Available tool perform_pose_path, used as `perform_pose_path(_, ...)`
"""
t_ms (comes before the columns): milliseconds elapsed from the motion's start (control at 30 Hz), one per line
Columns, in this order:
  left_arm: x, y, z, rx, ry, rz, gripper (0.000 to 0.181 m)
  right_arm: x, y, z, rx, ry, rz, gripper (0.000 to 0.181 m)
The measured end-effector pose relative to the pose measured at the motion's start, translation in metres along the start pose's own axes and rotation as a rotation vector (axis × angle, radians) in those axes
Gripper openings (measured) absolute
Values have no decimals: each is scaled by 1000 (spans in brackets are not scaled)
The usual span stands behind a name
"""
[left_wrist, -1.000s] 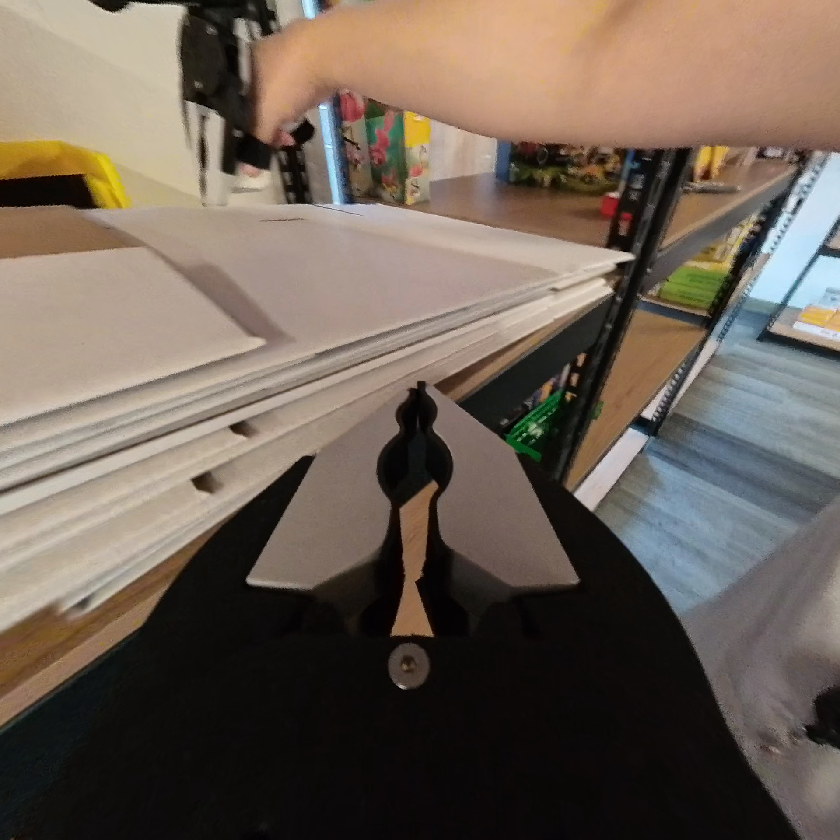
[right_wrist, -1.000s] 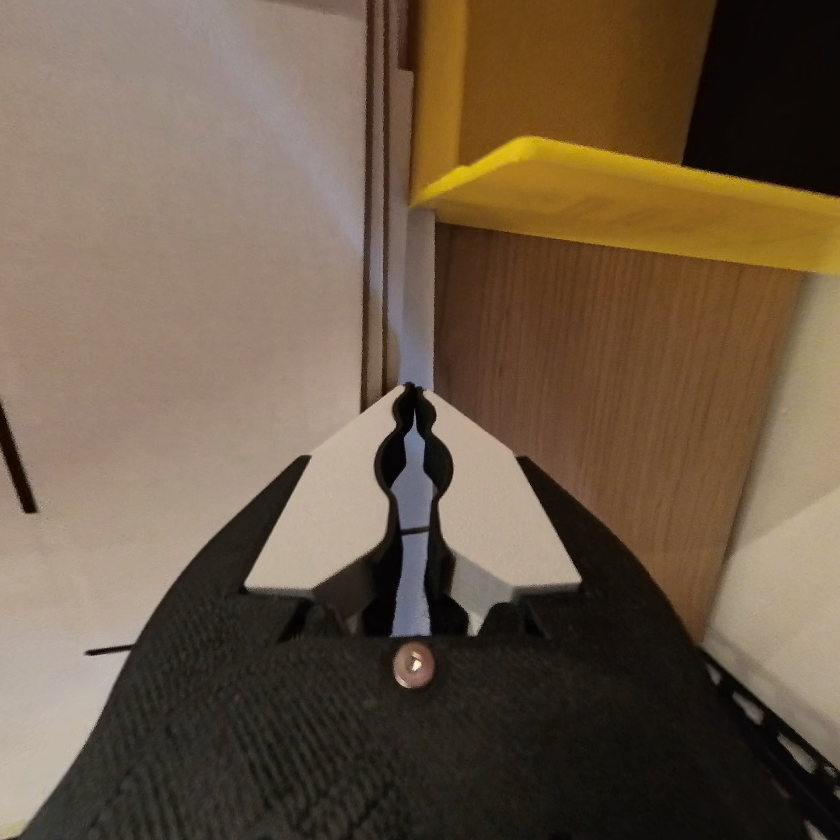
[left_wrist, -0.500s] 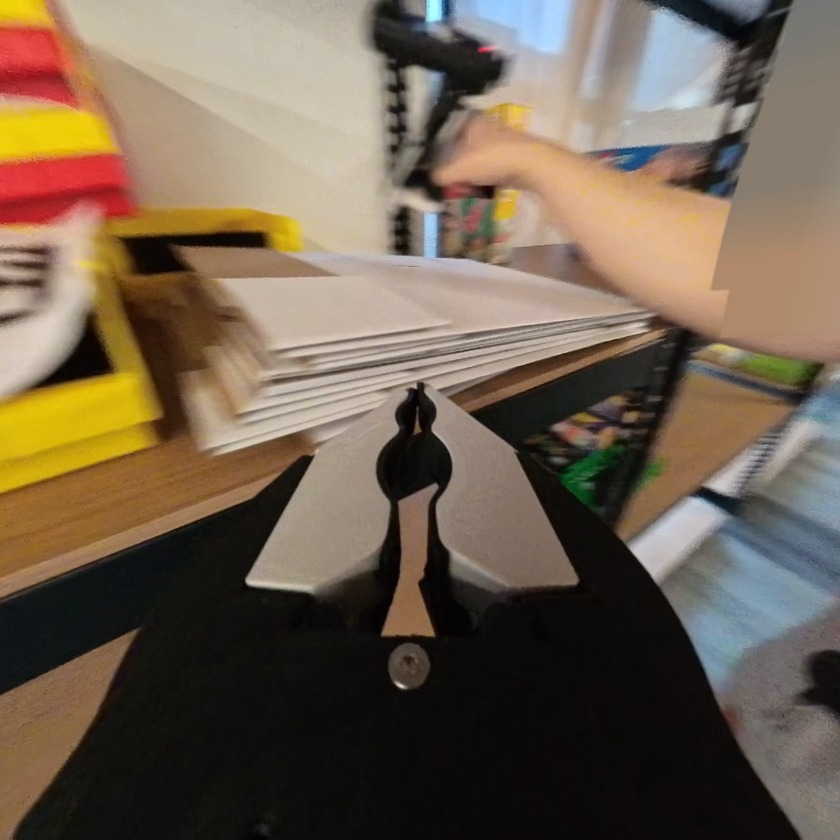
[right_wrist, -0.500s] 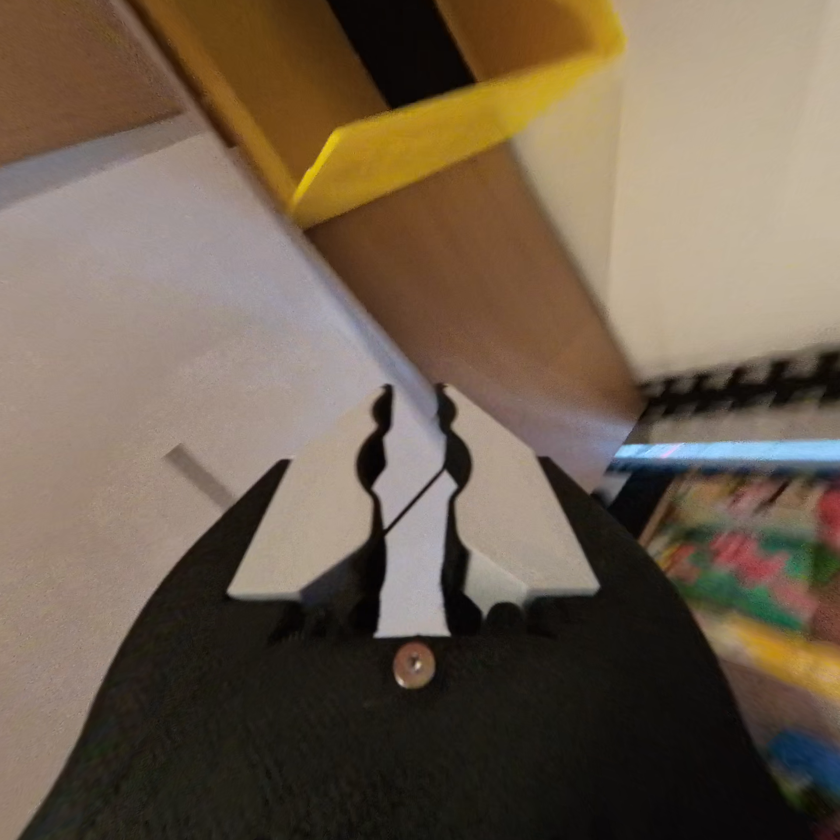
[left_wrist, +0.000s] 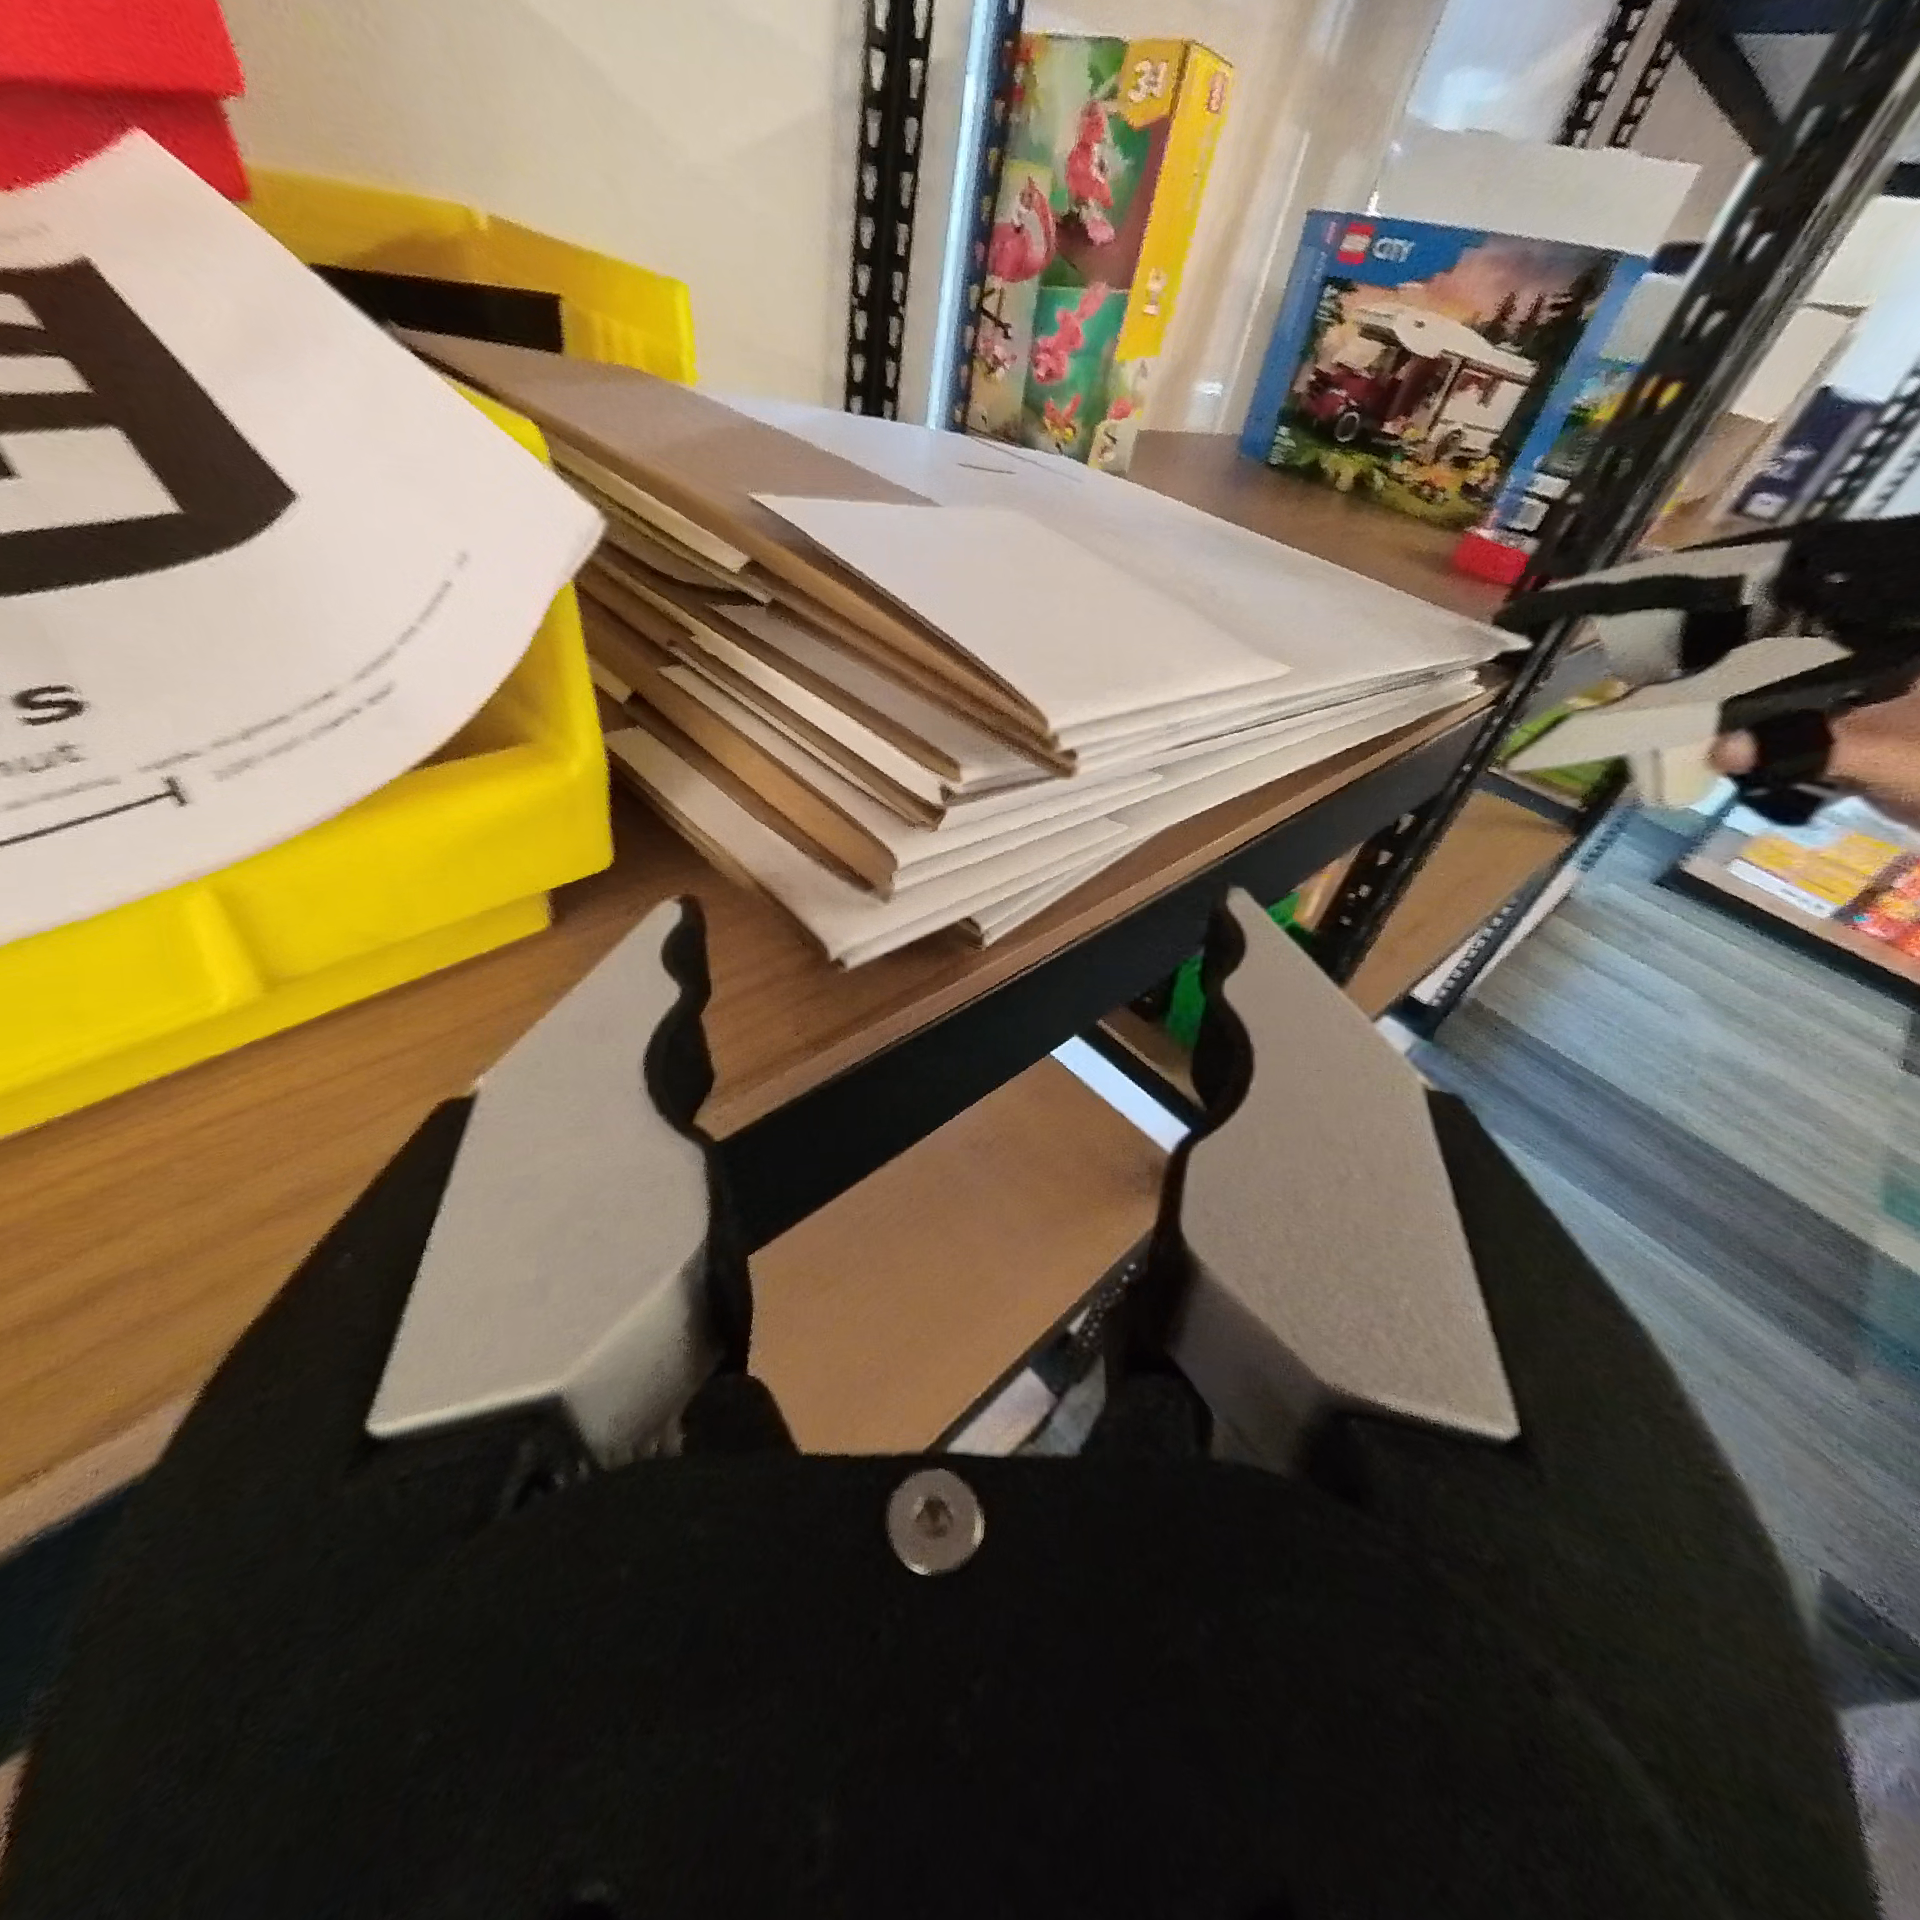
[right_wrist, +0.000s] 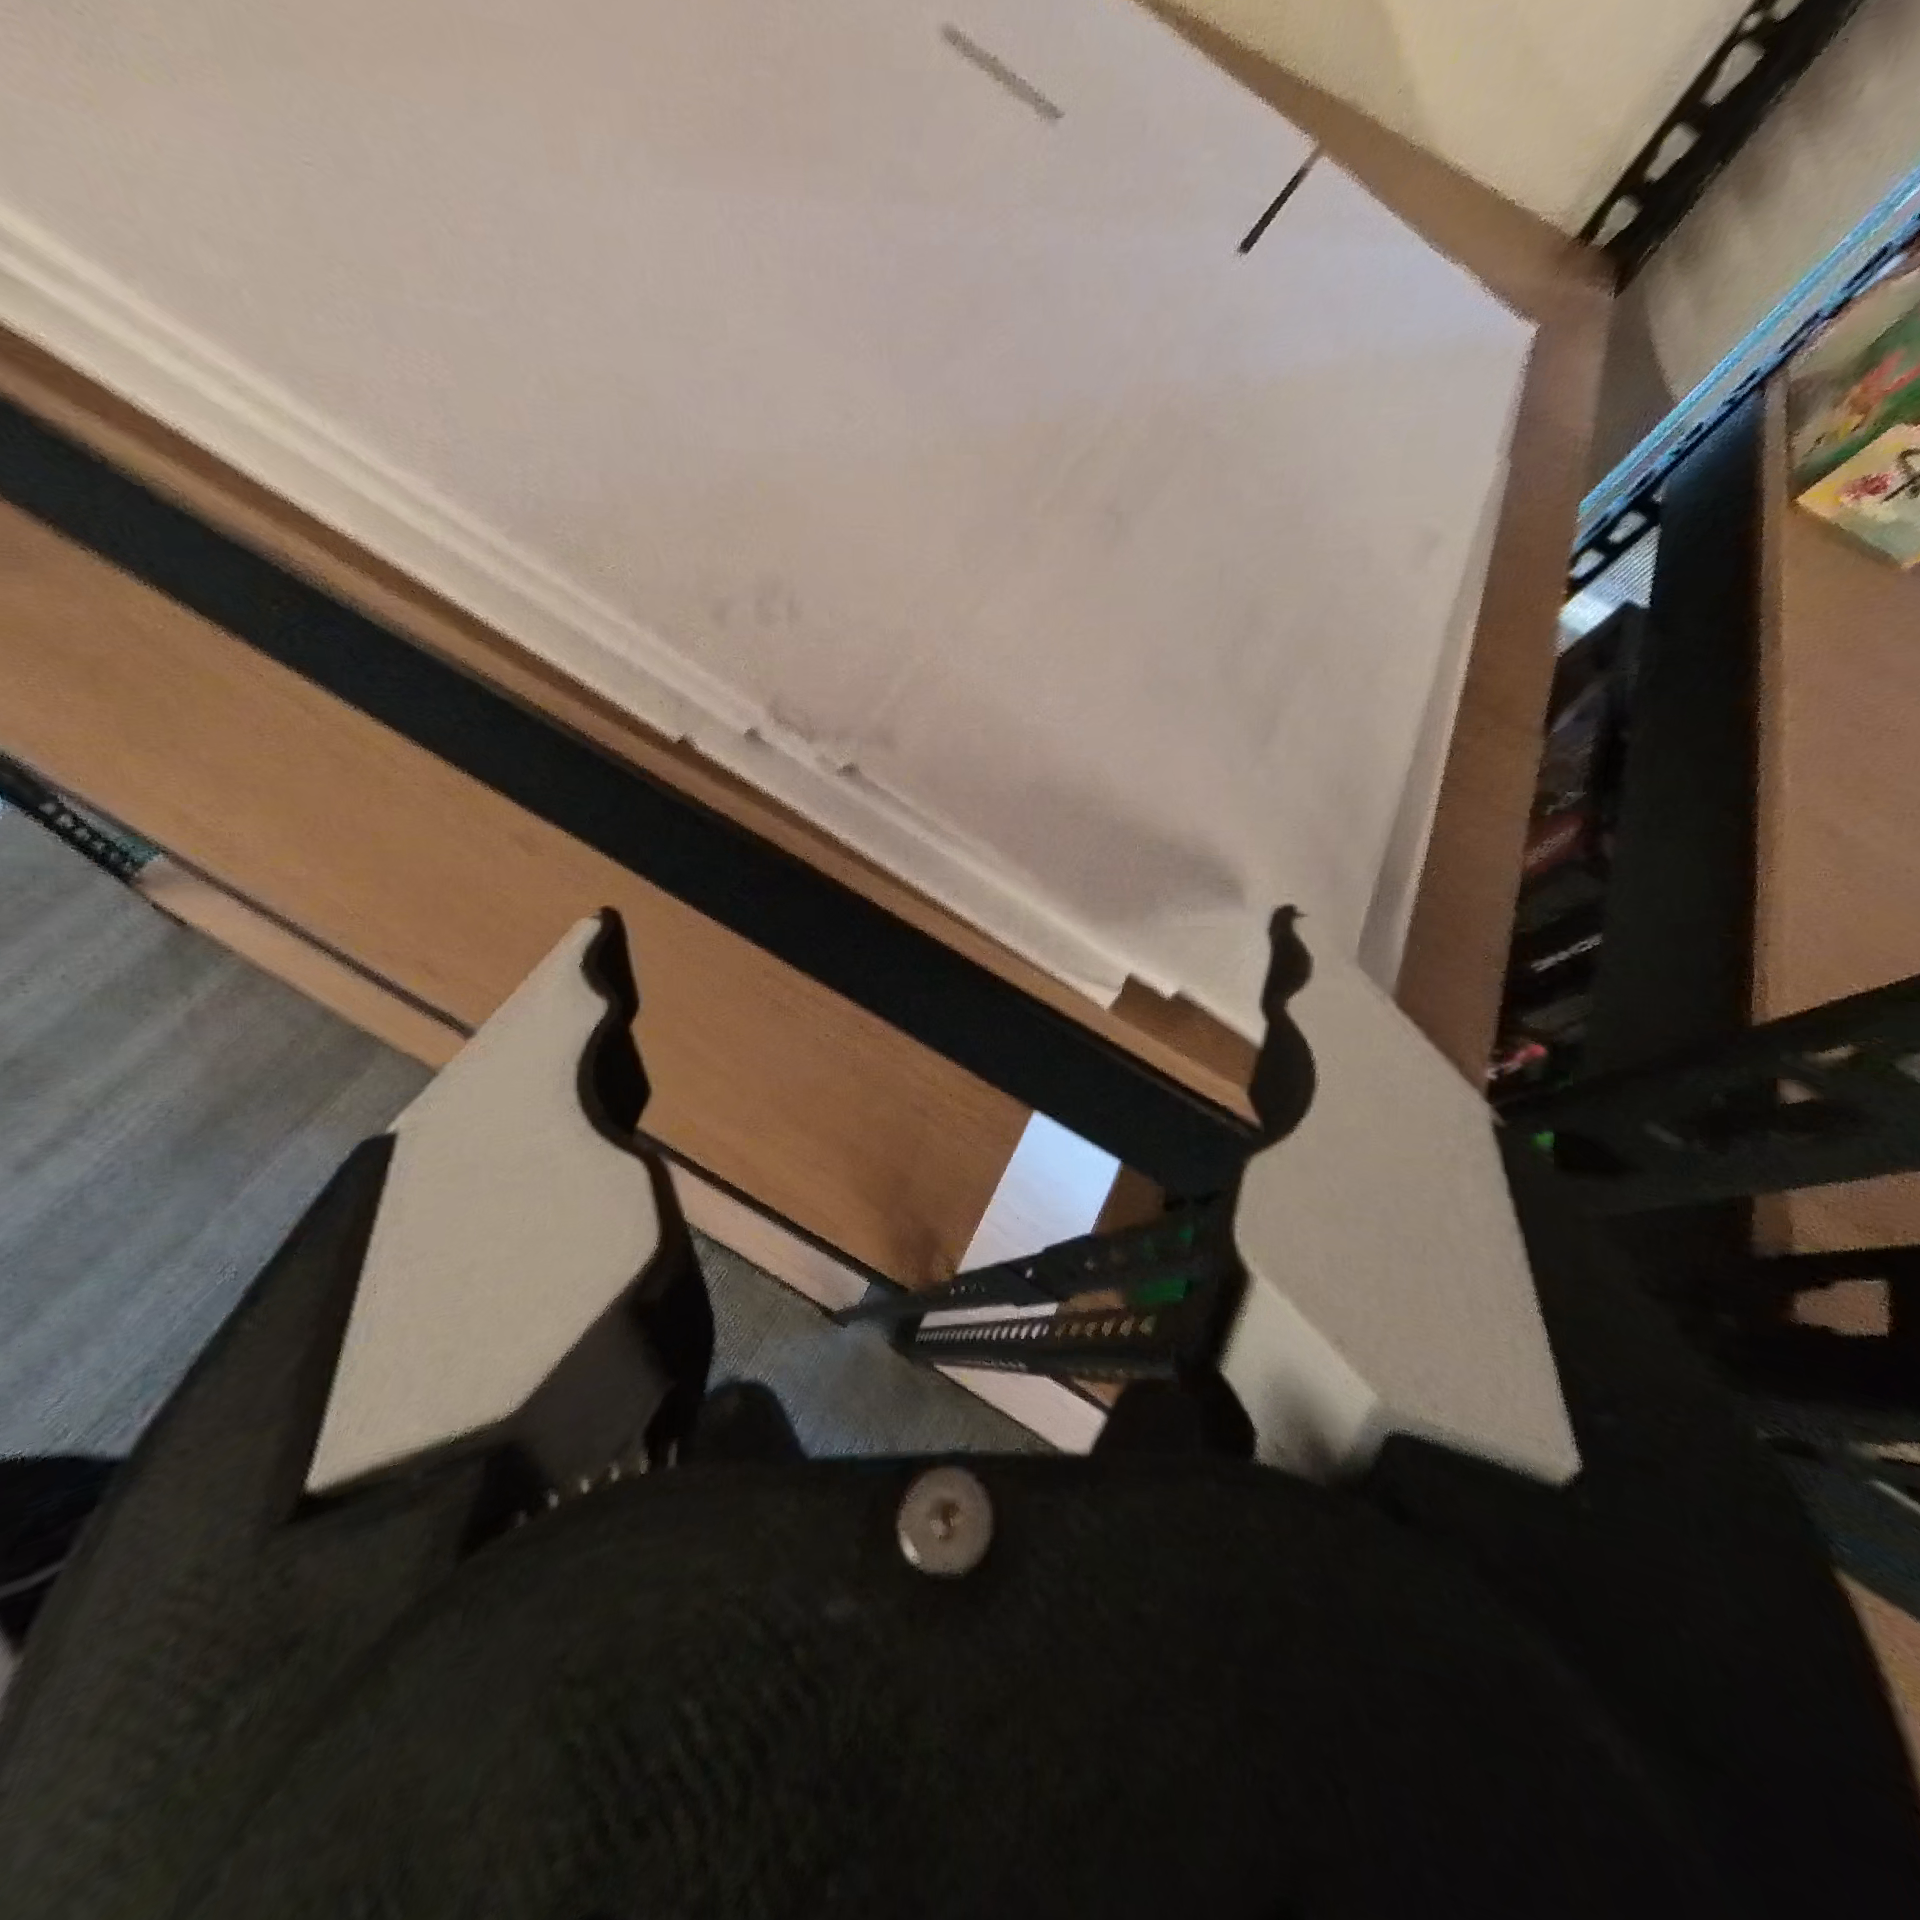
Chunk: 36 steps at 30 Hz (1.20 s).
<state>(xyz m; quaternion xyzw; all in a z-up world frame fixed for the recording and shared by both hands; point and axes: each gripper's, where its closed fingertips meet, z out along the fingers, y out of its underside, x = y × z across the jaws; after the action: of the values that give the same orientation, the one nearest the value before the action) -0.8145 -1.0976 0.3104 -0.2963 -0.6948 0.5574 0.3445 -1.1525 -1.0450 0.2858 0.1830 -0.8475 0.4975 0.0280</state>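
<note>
White and brown flat cardboard sheets (left_wrist: 935, 665) lie stacked on the wooden shelf (left_wrist: 208, 1195), just beside a yellow bin (left_wrist: 343, 831). We note both tongs have parted since a second ago. Left tongs (left_wrist: 951, 935) gape empty, near the stack's front edge. Right tongs (right_wrist: 945, 925) gape empty at the stack's corner (right_wrist: 1195, 935), drawn back from the bin.

Left gripper (left_wrist: 951, 925): grey fingers, black body. Right gripper (right_wrist: 945, 935): same grey and black. Flat cardboard stack (left_wrist: 935, 665): white faces, brown undersides. Bin (left_wrist: 312, 862): bright yellow. Sheet (left_wrist: 229, 582) over bin: white, bold black print. Shelf board (left_wrist: 156, 1195): wood-grain tan, black metal frame. Floor (left_wrist: 1662, 1091): grey planks
</note>
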Motion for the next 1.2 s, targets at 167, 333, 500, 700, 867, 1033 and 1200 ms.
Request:
perform_pose_path(167, -5, -4, 14, -29, 15, 27, 95, 7, -12, 11, -200, -66, 4, 149)
perform_pose_path(333, -8, -8, 15, 16, -6, 50, 89, 23, -52, 19, -348, -58, 302, 130)
perform_pose_path(500, -2, -7, 14, 57, 10, 35, 71, 111, -81, 53, -403, 191, 440, 24)
perform_pose_path(700, -15, 4, 12, 40, -66, 123, 39, 173, -12, 62, -848, 473, 331, 0)
perform_pose_path(867, -8, 4, 13, 34, -7, 120, 54, 148, 14, 80, -942, 290, 497, 0)
perform_pose_path(1033, -13, 3, 13, 15, -13, 74, 76, 139, 18, 85, -906, 140, 599, 0)
perform_pose_path(1200, -18, 17, 21, -61, -40, 92, 83, 138, 19, 88, -873, 98, 661, 0)
